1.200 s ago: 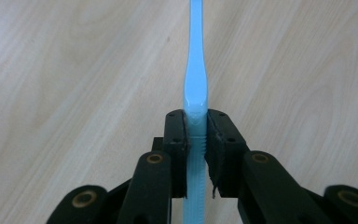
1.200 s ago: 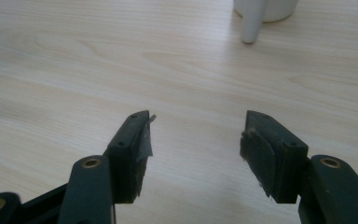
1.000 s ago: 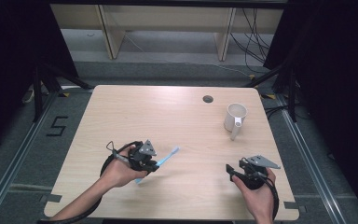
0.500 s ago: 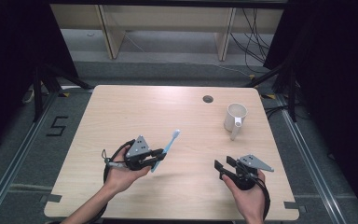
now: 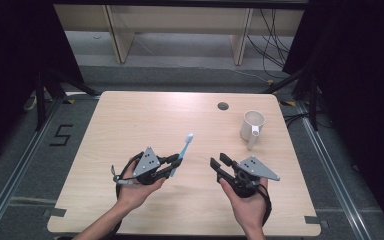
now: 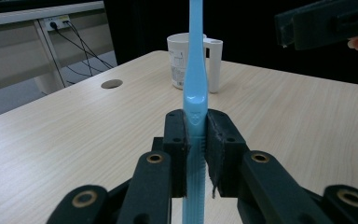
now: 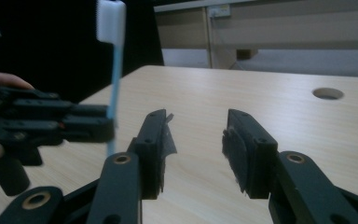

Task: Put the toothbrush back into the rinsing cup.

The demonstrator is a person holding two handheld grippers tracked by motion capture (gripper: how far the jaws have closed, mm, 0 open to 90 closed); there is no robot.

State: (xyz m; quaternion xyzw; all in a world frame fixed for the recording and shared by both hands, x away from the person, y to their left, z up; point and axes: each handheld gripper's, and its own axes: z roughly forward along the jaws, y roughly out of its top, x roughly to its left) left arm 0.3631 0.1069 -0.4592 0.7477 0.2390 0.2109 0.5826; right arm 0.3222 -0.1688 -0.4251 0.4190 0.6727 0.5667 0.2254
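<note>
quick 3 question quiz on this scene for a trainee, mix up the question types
1. True or false: the left gripper is shut on the blue toothbrush.
2. What lies between the jaws of the right gripper? A) the toothbrush B) the mug's handle C) nothing
3. Fill in: the white mug stands near the table's far ____ corner in the high view.

Key: 1 true; the pads clamp the handle in the left gripper view. 2 C; the jaws stand apart over bare table. 3 right.
</note>
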